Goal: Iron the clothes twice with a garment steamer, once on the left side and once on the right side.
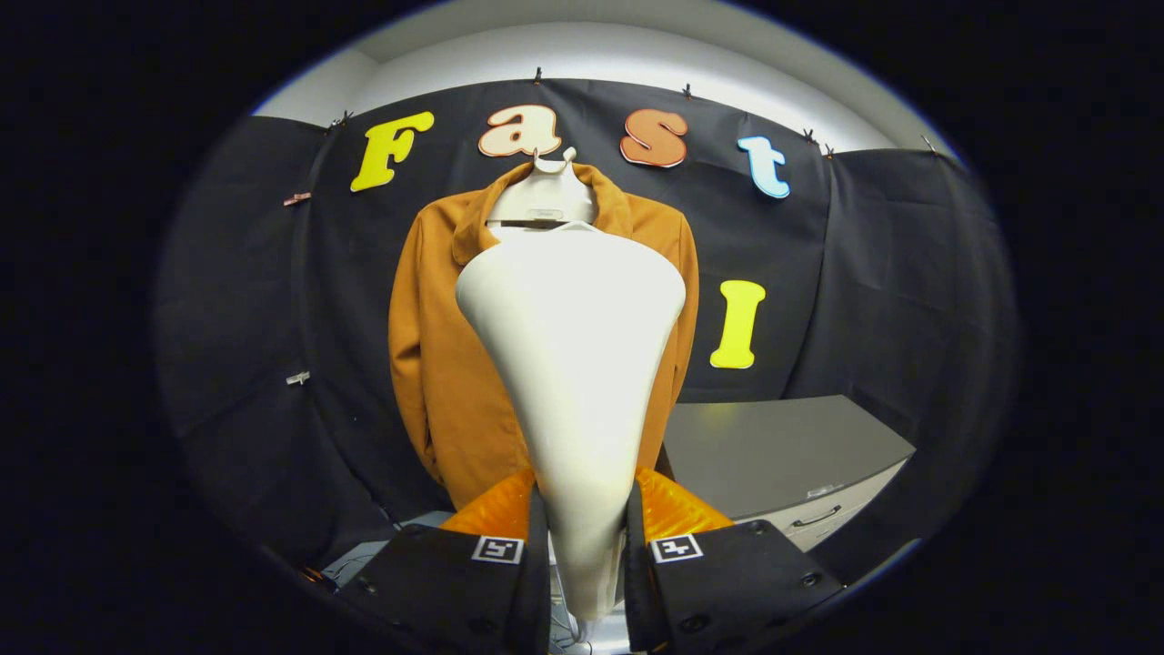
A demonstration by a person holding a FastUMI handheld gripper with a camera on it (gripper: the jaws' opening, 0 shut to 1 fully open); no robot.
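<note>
A white garment steamer point(573, 364) stands upright in the middle of the frame, its narrow handle low at the bottom centre and its body widening upward to a broad rounded head. Behind it, in the upper middle, an orange-brown collared jacket point(436, 364) hangs flat against the wall, its collar open and its sleeves dropping straight on both sides.

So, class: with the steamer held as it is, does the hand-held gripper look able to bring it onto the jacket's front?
Probably yes. The hand-held gripper is shut on the white garment steamer, whose head faces the hanging brown jacket, and nothing stands between them. The grey cabinet sits off to the side.
</note>
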